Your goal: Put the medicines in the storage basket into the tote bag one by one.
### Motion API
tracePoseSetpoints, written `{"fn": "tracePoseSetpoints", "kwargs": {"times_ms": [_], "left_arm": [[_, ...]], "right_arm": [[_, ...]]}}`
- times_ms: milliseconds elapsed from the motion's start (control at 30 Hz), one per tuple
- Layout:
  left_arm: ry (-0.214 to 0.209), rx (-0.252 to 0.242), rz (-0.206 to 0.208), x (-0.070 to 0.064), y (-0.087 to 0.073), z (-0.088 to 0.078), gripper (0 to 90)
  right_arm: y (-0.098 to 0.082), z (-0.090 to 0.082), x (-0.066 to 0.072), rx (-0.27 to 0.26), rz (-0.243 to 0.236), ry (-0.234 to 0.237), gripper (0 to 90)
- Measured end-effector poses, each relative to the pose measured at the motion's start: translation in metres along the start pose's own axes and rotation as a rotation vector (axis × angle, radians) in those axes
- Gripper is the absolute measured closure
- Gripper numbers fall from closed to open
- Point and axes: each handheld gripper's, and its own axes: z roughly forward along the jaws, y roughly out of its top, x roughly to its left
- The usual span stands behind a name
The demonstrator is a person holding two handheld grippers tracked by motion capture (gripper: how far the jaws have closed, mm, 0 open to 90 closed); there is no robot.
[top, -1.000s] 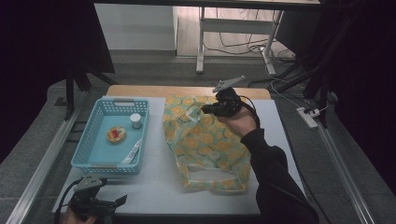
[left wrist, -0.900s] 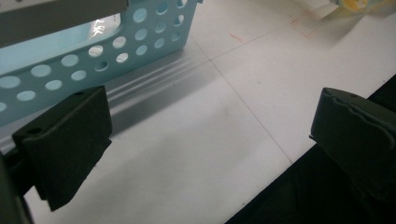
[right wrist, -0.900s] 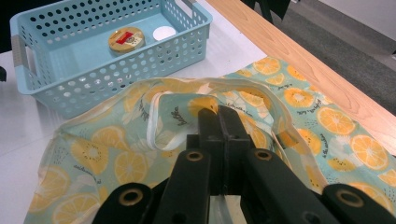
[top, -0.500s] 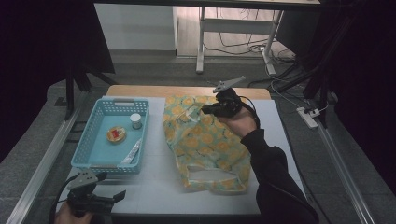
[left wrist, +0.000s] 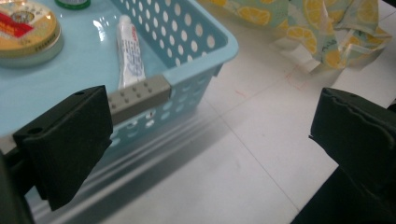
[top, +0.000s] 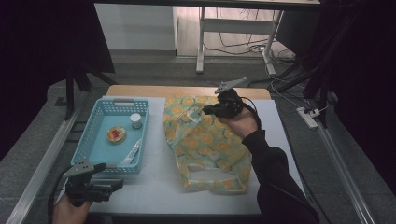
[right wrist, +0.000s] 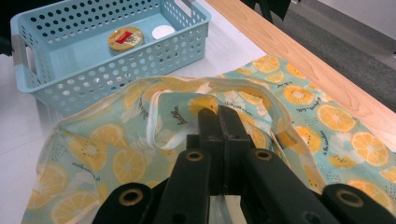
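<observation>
A lemon-print tote bag [top: 205,149] lies flat on the white table, its handle end toward me. My right gripper [top: 208,110] is over the bag's far end, shut on a raised fold of the bag [right wrist: 116,158] near its rim; in the right gripper view the two jaws of this gripper [right wrist: 218,114] are pressed together. My left gripper [top: 109,185] is at the table's near left, open. It [left wrist: 210,135] points at the near corner of the blue basket [left wrist: 187,37] with nothing between the jaws.
The blue basket [top: 88,135] stands left of the bag and holds a round tin [top: 116,134], a small white-capped bottle [top: 136,121] and a tube [top: 132,153]. A wooden strip [top: 187,91] edges the far side of the table.
My left gripper has moved a little forward, toward the basket's near corner. The right gripper and the bag have stayed put.
</observation>
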Motion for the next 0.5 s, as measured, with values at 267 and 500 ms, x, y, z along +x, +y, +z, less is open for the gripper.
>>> {"fn": "tracePoseSetpoints", "kwargs": {"times_ms": [267,500], "left_arm": [[0.022,-0.024,0.010,0.005,0.016,0.000,0.0],[0.103,0.002,0.001,0.019,0.026,0.012,0.0]], "right_arm": [[-0.001,0.000,0.000,0.001,-0.002,0.001,89.9],[-0.001,-0.001,0.000,0.001,-0.002,-0.001,89.9]]}}
